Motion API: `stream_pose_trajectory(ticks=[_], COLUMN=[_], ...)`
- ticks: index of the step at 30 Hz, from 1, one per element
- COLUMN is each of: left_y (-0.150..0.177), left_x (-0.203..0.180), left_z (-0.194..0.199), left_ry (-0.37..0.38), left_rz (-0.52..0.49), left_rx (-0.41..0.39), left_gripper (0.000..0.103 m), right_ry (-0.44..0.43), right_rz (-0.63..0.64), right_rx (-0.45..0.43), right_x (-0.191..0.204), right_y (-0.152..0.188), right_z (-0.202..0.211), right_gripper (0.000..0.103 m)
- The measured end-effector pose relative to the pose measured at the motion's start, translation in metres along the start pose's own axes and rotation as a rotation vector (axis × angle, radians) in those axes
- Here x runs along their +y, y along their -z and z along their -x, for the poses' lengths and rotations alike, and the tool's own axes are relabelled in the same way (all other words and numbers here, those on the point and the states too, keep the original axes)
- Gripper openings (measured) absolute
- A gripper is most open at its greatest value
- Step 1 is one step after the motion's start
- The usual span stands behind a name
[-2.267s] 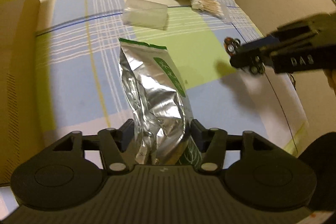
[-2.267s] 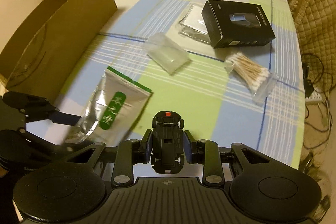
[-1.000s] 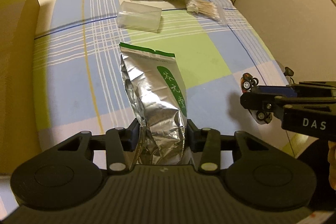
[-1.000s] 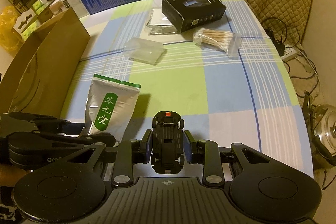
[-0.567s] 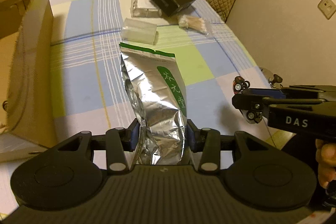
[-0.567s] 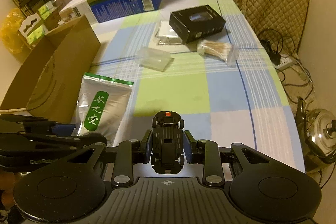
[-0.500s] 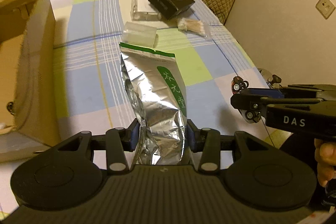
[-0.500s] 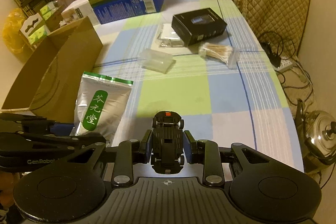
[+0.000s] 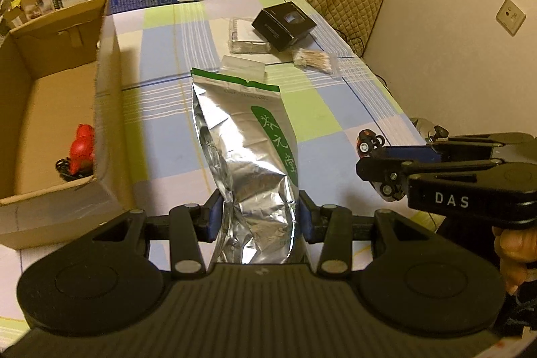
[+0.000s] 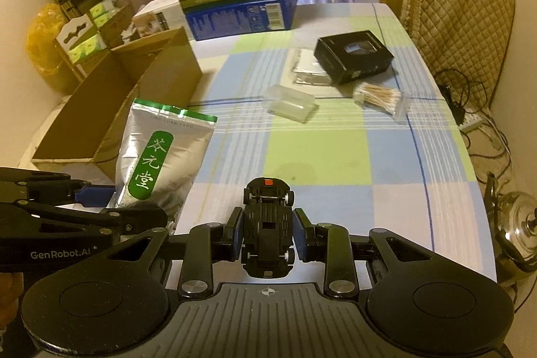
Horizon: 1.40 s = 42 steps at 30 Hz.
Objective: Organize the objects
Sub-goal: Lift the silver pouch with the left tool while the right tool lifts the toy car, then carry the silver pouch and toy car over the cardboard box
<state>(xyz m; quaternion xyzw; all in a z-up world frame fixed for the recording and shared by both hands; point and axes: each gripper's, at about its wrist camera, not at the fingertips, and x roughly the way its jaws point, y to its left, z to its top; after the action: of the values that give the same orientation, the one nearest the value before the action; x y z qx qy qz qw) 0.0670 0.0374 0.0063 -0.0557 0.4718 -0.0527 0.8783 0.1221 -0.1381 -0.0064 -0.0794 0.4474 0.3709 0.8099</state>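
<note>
While both loads hang above the checked tablecloth, the open brown cardboard box waits at far left. My left gripper pinches a crinkly silver foil pouch; my right gripper clamps a small black toy car. Next, likely boxing both.

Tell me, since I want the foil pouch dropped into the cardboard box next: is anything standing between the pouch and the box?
Nothing visible does. The left gripper holds the foil pouch above the table; the cardboard box sits open-topped to its left, with only its near wall to clear. A red toy lies inside.
</note>
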Motion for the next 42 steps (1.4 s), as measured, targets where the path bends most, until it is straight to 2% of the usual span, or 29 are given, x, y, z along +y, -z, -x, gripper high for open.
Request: stream_pose_trajectory(ticks=[11,19,31,42], left_y=[0.006,0.002,-0.01,-0.038], left_x=[0.015,0.04,0.095,0.158], left_z=[0.03,0.056,0.106,0.146], left_ry=[-0.015,-0.037,-0.11,-0.228], left_rz=[-0.009,-0.003,0.002,0.0], left_rx=[-0.026,-0.047,-0.08,-0.098], left_gripper=[0.039,0.039,0.039,0.039], right_ry=[-0.027,-0.059,-0.132,-0.202], right_rz=[0.048,0.077,0.133,0.194], right_rx=[-0.007,-0.019,-0.042,-0.064], right_x=[0.031,0.054,0.106,0.166], right_y=[-0.002,-0.007,-0.029,-0.065], right_z=[0.003,0.001,-0.008,-0.026], right_gripper=[0.027,0.027,0.027,0.027])
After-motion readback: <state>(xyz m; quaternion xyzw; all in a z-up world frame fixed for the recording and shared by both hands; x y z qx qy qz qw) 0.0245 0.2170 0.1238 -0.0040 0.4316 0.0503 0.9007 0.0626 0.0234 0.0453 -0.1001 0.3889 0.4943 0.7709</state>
